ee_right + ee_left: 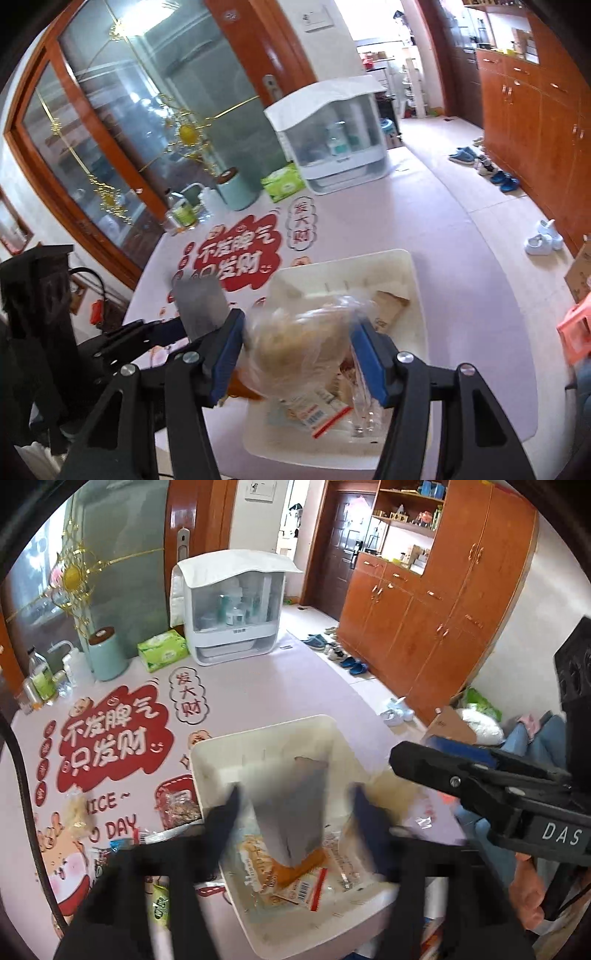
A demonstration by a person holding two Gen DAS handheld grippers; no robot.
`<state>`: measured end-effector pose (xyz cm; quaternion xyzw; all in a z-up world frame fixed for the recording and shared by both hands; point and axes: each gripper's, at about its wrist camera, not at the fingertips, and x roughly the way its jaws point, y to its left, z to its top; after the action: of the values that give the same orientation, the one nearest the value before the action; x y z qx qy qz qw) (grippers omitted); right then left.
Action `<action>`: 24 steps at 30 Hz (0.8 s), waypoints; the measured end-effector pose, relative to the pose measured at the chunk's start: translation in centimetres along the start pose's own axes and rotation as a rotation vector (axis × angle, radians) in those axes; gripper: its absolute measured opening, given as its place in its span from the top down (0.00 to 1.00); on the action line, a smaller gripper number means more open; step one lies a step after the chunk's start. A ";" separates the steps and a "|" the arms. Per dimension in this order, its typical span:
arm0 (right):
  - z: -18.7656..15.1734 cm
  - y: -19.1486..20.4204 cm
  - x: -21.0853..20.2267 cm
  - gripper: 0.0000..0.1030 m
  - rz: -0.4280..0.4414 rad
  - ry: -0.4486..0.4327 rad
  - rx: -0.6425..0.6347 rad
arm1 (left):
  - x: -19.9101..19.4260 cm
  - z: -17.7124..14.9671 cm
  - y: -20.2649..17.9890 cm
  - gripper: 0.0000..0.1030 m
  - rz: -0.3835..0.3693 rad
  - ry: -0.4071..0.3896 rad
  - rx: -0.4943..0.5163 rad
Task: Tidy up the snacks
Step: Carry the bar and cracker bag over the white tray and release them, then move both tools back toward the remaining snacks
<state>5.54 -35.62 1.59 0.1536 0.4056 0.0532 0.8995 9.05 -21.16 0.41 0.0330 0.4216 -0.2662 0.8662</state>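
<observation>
A white bin (207, 760) stands on the pink table and holds several snack packets (295, 882). My left gripper (295, 805) is open above the bin, and a blurred grey packet (291, 805) hangs between its fingers, apart from both. My right gripper (299, 339) is open over the same bin (413, 332), with a clear bag of pale snacks (295, 343) between its blue pads; I cannot tell if they touch it. The grey packet (199, 302) and the left gripper show at the left of the right wrist view.
Loose snack packets (177, 808) lie on the table left of the bin. At the back stand a white sterilizer box (232, 602), a green tissue pack (162, 650), a mint canister (107, 653) and bottles (40, 679). Wooden cabinets (436, 602) and shoes are on the floor to the right.
</observation>
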 end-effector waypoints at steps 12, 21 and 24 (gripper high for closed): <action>0.0 0.8 1.2 0.31 -0.082 -0.020 -0.053 | -0.5 -0.6 1.3 0.03 0.144 -0.029 -0.013; -0.5 2.0 1.6 0.31 -0.076 -0.009 -0.069 | -1.3 -1.0 3.3 0.03 0.182 -0.042 -0.049; -0.8 2.5 1.7 0.31 -0.079 -0.009 -0.081 | -1.5 -1.2 3.1 0.03 0.196 -0.048 -0.040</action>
<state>6.16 -32.72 0.73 0.1014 0.4050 0.0335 0.9081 8.98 -17.54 0.26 0.0506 0.4004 -0.1726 0.8985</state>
